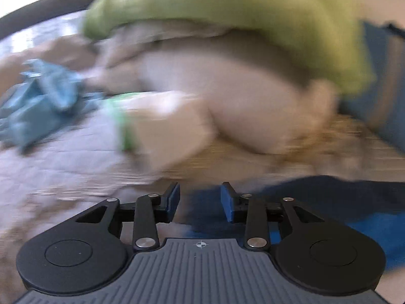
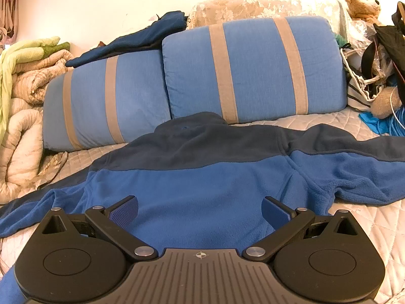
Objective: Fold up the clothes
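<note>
right gripper [image 2: 200, 209] gapes wide above the flat fleece [image 2: 202, 185], left gripper [image 1: 200, 200] parted narrowly, holding nothing.

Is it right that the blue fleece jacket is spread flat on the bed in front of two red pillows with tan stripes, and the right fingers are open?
Not quite. The pillows are blue, not red, as the right wrist view shows. The rest holds: the blue fleece jacket lies spread flat on the bed in front of them, tan stripes and all, and the right gripper has its fingers open.
</note>
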Motion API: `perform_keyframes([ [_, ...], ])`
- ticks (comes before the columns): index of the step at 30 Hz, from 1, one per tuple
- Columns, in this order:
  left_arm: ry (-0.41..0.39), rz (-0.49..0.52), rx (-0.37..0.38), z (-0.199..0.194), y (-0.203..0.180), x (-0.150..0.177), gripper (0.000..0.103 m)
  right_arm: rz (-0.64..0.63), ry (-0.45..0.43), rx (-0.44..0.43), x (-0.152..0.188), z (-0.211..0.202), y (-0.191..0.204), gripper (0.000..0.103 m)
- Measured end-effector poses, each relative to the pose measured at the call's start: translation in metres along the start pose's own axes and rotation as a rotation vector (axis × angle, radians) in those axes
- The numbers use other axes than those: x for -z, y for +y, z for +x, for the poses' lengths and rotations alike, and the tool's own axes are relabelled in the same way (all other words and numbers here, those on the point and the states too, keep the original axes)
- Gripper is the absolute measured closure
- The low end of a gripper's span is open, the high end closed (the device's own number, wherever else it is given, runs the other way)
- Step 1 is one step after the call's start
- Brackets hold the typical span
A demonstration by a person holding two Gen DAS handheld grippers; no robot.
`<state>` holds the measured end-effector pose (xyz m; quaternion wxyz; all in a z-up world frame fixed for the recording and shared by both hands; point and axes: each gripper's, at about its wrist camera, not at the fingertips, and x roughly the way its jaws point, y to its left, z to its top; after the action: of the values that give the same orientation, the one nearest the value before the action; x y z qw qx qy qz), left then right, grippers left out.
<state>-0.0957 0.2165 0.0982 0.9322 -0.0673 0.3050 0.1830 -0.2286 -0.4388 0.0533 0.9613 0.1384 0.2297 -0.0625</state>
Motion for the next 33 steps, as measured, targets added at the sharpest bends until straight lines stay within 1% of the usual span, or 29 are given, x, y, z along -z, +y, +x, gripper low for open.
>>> perform_keyframes([
  [2,-0.014,0.033,0.135,-0.01,-0.026,0.006,0.056,-0.006,-0.001,0.001,0.0,0.0,0.001,0.0],
  [4,-0.01,0.085,0.247,-0.017,-0.061,0.016,0.052,-0.008,-0.001,0.003,0.001,0.0,0.002,0.0],
  [5,0.0,0.115,0.305,-0.019,-0.081,0.022,0.052,-0.008,-0.001,0.003,0.001,0.0,0.002,0.0],
  [8,0.066,0.213,0.484,-0.023,-0.142,0.043,0.052,-0.008,-0.002,0.006,0.001,-0.001,0.002,0.0],
  [10,0.1,0.271,0.588,-0.026,-0.18,0.057,0.052,-0.01,-0.003,0.007,0.001,-0.001,0.003,0.0],
  [11,0.108,0.3,0.632,-0.028,-0.198,0.064,0.052,-0.012,-0.004,0.008,0.001,-0.001,0.003,0.0],
  [13,0.113,0.349,0.695,-0.032,-0.229,0.075,0.052,-0.016,-0.004,0.01,0.001,-0.001,0.004,0.0],
  [15,0.12,0.386,0.717,-0.029,-0.257,0.085,0.052,-0.018,-0.005,0.011,0.001,-0.001,0.004,0.0],
  [17,0.15,0.409,0.725,-0.024,-0.281,0.094,0.052,-0.016,-0.004,0.009,0.001,0.0,0.003,0.0],
  [19,0.182,0.407,0.747,-0.018,-0.293,0.1,0.053,-0.013,-0.002,0.008,0.001,0.0,0.003,0.0],
  [20,0.198,0.399,0.76,-0.015,-0.295,0.103,0.059,-0.012,-0.001,0.008,0.001,0.0,0.003,0.0],
  [21,0.214,0.391,0.774,-0.012,-0.297,0.106,0.069,-0.011,-0.002,0.008,0.001,0.0,0.002,0.0],
  [22,0.229,0.385,0.787,-0.01,-0.299,0.109,0.09,-0.011,-0.003,0.007,0.001,-0.001,0.002,0.0],
  [24,0.245,0.394,0.802,-0.012,-0.299,0.114,0.093,-0.009,-0.005,0.005,0.001,-0.001,0.002,0.0],
  [26,0.23,0.431,0.826,-0.021,-0.297,0.119,0.094,-0.004,-0.006,0.003,0.001,-0.001,0.001,0.0],
  [29,0.217,0.481,0.824,-0.03,-0.292,0.126,0.094,0.004,-0.005,-0.001,0.001,-0.001,0.0,0.0],
  [31,0.228,0.486,0.819,-0.03,-0.289,0.127,0.094,0.005,-0.005,-0.004,0.001,-0.001,-0.001,0.0],
  [33,0.24,0.455,0.819,-0.029,-0.282,0.128,0.093,0.005,-0.004,-0.006,0.0,-0.001,-0.001,0.0],
])
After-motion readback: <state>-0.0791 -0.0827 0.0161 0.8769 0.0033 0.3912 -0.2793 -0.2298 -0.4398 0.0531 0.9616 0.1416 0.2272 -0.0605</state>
